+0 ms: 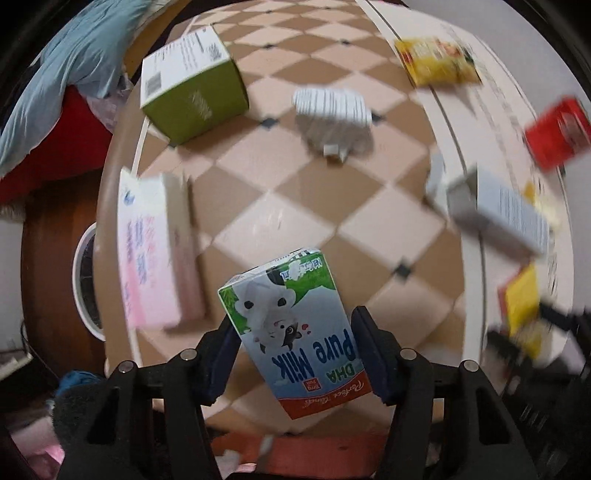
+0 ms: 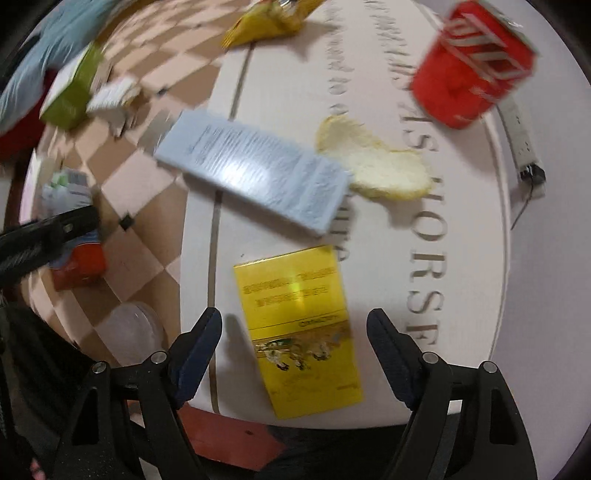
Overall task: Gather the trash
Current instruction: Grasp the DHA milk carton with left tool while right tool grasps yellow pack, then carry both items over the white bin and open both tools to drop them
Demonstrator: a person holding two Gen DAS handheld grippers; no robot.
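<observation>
My left gripper [image 1: 295, 343] is shut on a "DHA Pure Milk" carton [image 1: 291, 332], held upside down above the checkered table top [image 1: 280, 206]. My right gripper [image 2: 293, 350] is open over the table, its jaws either side of a flat yellow box [image 2: 299, 332] that lies on the white table band [image 2: 461, 258]. The left gripper with the carton also shows at the left of the right wrist view [image 2: 66, 236]. The frames are motion blurred.
A green box [image 1: 192, 85], a pink-white box [image 1: 151, 251], a crumpled white carton [image 1: 332, 114], a grey-white box [image 2: 255, 170], a yellow snack bag [image 2: 269, 18], a red can [image 2: 472, 62], a pale peel [image 2: 376, 162] and a clear plastic lid [image 2: 133, 332] lie around.
</observation>
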